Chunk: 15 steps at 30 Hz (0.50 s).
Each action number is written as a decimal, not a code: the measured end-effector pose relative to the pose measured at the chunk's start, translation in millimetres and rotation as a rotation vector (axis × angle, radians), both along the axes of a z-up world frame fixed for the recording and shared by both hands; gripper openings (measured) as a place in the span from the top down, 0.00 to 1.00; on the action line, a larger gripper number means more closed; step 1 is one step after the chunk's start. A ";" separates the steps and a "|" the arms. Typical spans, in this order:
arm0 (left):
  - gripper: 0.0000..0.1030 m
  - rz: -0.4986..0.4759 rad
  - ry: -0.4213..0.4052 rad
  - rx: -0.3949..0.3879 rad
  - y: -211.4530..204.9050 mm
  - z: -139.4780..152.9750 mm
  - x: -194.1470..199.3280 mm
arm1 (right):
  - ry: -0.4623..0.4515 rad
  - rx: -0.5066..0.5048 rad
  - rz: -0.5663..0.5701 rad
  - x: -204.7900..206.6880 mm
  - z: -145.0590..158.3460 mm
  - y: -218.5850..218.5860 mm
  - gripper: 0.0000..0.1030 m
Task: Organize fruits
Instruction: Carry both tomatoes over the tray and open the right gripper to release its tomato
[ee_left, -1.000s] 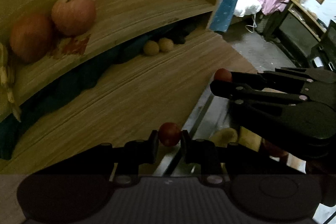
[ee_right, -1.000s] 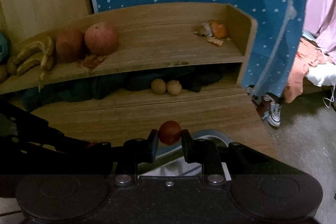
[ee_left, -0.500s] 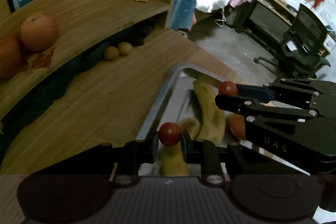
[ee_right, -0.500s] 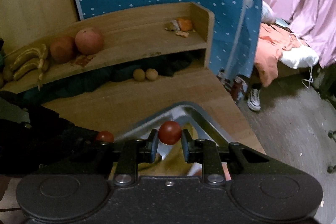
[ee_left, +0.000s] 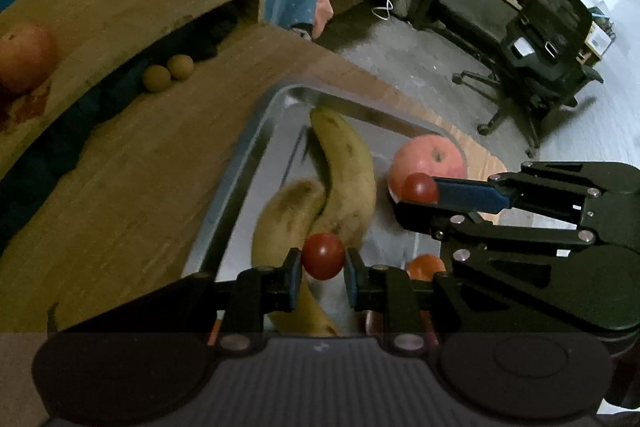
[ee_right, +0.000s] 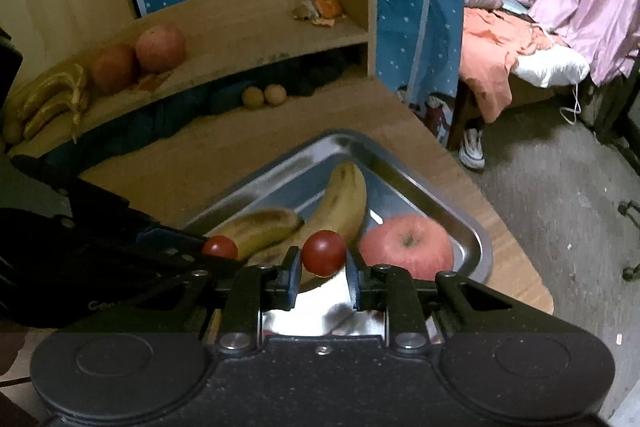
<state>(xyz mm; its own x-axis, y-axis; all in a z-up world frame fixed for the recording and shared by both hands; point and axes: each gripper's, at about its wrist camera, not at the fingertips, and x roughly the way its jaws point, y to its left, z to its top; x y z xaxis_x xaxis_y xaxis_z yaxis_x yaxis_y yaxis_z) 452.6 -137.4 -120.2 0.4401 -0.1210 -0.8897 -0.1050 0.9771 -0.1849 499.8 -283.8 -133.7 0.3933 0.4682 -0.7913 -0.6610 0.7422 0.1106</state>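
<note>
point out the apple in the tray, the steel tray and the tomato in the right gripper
apple (ee_right: pixel 406 247): right wrist view, middle of its red skin, below the stem dimple
steel tray (ee_right: pixel 420 183): right wrist view, its right rim
tomato (ee_right: pixel 323 253): right wrist view, centre of the fruit, held in the right gripper (ee_right: pixel 322 269)

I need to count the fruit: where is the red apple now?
In the right wrist view, the red apple lies in the steel tray's right corner, beside the bananas.
</note>
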 end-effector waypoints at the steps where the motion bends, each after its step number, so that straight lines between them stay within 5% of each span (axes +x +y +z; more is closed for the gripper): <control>1: 0.76 -0.002 0.004 -0.002 -1.2 -0.7 -0.4 | 0.004 -0.001 -0.005 -0.8 -0.9 -1.2 0.76; 15: 0.76 -0.033 0.051 0.029 -16.1 -10.0 2.3 | 0.034 -0.019 -0.086 -1.7 -19.7 -20.5 0.76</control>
<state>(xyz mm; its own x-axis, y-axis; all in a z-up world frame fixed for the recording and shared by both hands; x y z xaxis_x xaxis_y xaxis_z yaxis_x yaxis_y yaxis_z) 454.9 -153.6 -130.2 0.3900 -0.1082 -0.9144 -0.0815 0.9851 -0.1514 498.1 -304.3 -153.5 0.4045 0.4184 -0.8132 -0.5908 0.7983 0.1169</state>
